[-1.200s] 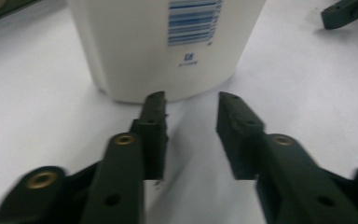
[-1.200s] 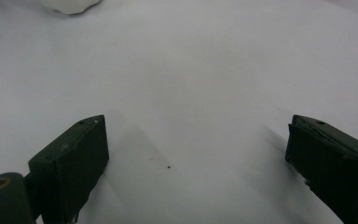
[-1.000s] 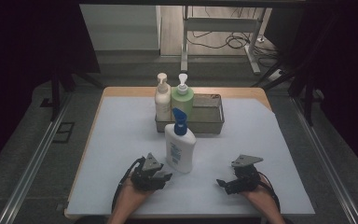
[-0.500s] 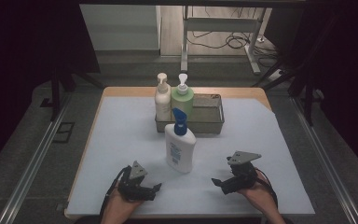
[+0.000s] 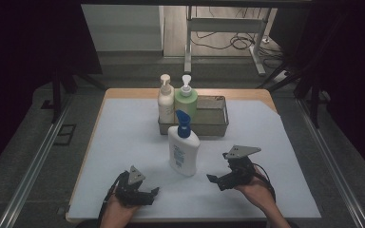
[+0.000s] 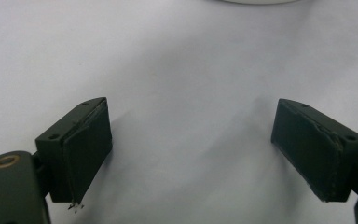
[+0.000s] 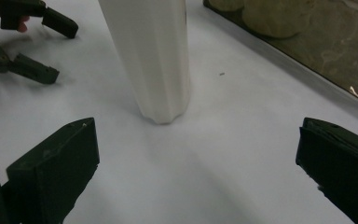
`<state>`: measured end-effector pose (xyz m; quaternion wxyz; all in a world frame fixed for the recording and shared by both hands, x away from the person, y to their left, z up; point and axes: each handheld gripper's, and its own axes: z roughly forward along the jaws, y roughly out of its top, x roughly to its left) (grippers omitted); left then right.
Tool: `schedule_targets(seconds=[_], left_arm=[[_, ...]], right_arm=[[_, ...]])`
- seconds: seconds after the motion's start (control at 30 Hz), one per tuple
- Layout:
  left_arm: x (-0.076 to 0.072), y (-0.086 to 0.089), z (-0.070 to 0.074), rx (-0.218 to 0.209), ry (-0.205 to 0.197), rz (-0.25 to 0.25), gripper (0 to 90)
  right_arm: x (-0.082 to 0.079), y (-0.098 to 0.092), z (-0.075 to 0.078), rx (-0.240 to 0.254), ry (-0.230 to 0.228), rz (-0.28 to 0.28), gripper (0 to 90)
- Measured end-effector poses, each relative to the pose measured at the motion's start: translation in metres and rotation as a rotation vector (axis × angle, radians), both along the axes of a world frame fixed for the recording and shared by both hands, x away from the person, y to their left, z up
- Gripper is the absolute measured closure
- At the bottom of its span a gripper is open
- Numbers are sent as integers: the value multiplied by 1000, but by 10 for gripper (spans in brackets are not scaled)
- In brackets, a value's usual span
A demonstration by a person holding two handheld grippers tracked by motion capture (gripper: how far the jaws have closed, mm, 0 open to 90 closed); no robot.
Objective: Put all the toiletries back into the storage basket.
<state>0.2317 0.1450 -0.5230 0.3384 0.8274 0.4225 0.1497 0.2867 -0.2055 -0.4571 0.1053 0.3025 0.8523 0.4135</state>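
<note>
Centrally on the white table cover [image 5: 123,142], a white lotion bottle with a blue pump top [image 5: 183,151] is seen standing upright, its long axis vertical, just in front of a metal tray [image 5: 218,124] holding a cream pump bottle [image 5: 165,100] and a green pump bottle [image 5: 186,100]. The right gripper [image 5: 215,180] is held raised, just right of the bottle, jaws spread wide and empty, pointed toward it; it is judged nearer. The left gripper [image 5: 153,194] is held low at the front edge, its jaws having just been opening, now wide with nothing between. From the right gripper view, the bottle's base [image 7: 161,109] is shown ahead, left of centre, and the left gripper beyond it. From the left gripper view, mostly bare cover is shown between the pads [image 6: 86,154].
</note>
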Motion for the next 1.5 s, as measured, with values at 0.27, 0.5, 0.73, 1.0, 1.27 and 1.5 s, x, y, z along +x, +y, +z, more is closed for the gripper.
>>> schedule_targets(seconds=[0.27, 0.5, 0.73, 1.0, 1.27, 1.5], left_arm=[[-1, 0, -1, -3, -8, 2, 119], [-1, 0, -1, -1, -11, 1, 119], [-1, 0, -1, -1, -12, 2, 120], [-1, 0, -1, -1, -12, 2, 120], [-1, 0, -1, -2, -13, 2, 120], [-1, 0, -1, 1, -12, -1, 120]], right_arm=[[6, 16, 12, 4, -6, 16, 0], [11, 32, 21, 16, -12, 41, 3], [16, 48, 31, 16, -27, 54, 9], [23, 64, 38, 38, -33, 66, 17], [32, 79, 42, 30, -56, 46, 91], [37, 91, 41, 29, -63, 46, 163]])
